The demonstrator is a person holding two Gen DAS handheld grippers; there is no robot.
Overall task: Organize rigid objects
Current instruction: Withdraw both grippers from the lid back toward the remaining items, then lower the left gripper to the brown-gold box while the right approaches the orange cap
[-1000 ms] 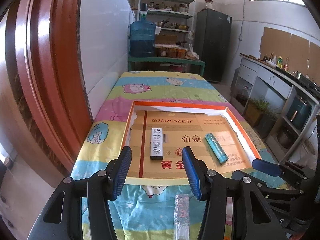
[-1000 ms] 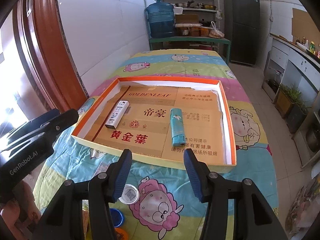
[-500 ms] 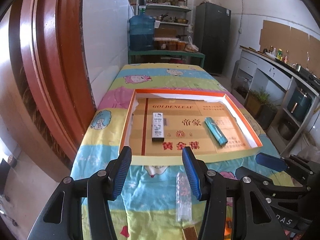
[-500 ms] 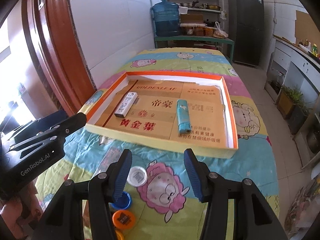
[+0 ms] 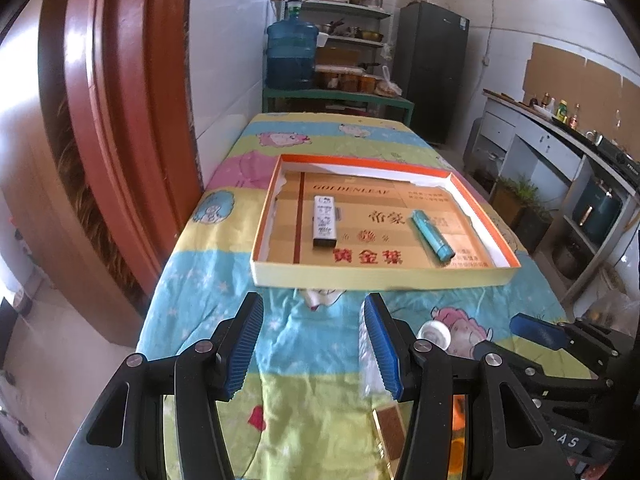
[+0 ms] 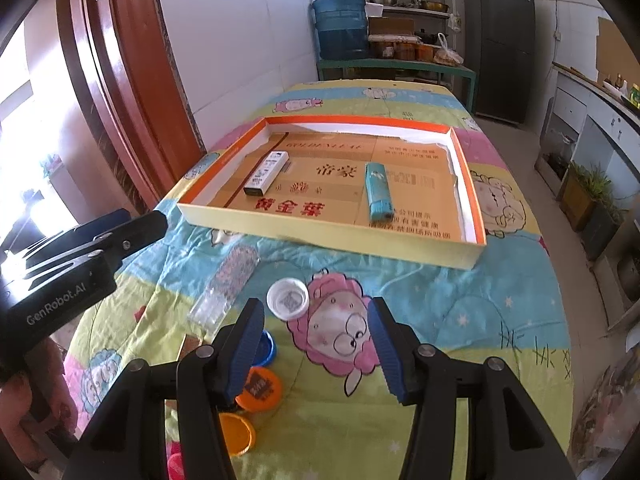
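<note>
Both wrist views now take in more of the near end of the surface than a second ago: the tray (image 5: 384,276) sits farther up each frame, so both grippers have drawn back from it and slightly down. Loose items that were cut off or hidden are now in view.

Left gripper (image 5: 314,344): jaws about half open, nothing between them, unchanged over the second. Right gripper (image 6: 316,346): same, half open and empty.

Inside the tray: a white lighter (image 6: 266,173) toward 9 o'clock and a teal lighter (image 6: 378,190) toward 3 o'clock, well apart, both lying flat on the printed cardboard liner.

Outside the tray, at its 6 o'clock side on the cloth: a clear lighter (image 6: 228,284) lying flat, a white cap (image 6: 288,300) just beside it, a blue cap (image 6: 266,348) partly behind the right gripper's left jaw, an orange cap (image 6: 260,388) and a second orange cap (image 6: 236,434) nearer still. A small brown box (image 5: 390,432) shows at the left view's lower edge.

Judgement: two items placed, several left; the pull-back reads as lining up for the next pick. The clear lighter lies nearest the left gripper, the caps nearest the right.

Surface: a table under a striped cartoon-print cloth (image 6: 480,312), wrinkled. Room: a red door frame (image 5: 112,120) at 9 o'clock, a water jug (image 5: 291,56) and shelves at 12, a dark fridge (image 5: 434,72), a counter along 3 o'clock.
</note>
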